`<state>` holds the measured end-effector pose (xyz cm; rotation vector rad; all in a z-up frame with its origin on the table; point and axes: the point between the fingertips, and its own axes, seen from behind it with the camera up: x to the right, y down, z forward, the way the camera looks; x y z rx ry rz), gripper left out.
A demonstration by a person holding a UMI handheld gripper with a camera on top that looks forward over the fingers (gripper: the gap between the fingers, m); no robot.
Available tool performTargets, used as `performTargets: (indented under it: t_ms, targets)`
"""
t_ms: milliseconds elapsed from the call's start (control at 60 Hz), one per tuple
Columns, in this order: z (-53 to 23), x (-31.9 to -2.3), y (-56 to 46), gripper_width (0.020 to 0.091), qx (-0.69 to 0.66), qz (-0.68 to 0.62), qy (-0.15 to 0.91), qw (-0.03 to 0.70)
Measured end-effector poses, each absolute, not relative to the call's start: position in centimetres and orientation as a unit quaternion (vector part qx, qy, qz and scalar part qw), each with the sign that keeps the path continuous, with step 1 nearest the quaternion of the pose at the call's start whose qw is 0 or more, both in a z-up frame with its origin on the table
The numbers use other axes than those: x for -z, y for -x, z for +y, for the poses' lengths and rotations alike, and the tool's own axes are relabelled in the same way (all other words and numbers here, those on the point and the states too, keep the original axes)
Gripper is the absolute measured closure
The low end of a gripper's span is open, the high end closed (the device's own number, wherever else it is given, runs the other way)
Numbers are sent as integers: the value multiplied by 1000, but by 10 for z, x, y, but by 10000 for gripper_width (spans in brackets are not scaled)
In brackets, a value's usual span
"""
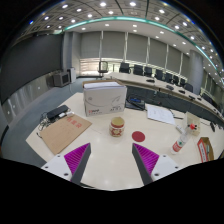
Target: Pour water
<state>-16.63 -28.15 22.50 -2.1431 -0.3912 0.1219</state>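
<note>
**Empty fingers, bottle off to the right**

The gripper (112, 160) hangs above the surface (105, 165), fingers spread wide and holding nothing. The bottle (180, 142) stands well to the right, tilted in view; a cup (117, 126) sits ahead, beside a red coaster (138, 136). A hurried sideways reach could topple the bottle.

On my counter (100, 150) a white cardboard box (105, 97) stands at the far side, well beyond everything else. To its left a brown paper bag (66, 132) lies flat, with a dark device (57, 112) just behind it. Some white papers (160, 114) rest to the right of the box. Farther back, black office chairs (150, 71) line a long desk beneath the windows (130, 47).
</note>
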Motion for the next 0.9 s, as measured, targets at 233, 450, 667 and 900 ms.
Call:
performTargets:
  t_ms: [233,450,667,900]
  targets:
    - [-256,-198,70,246,-45,-122,880,457]
    - [-211,-160,-73,240,-15,-74,877,475]
    - [-132,-113,-178,253,-2,-52,861,505]
    - [-47,-72,-206,303,-18,-45,847,529]
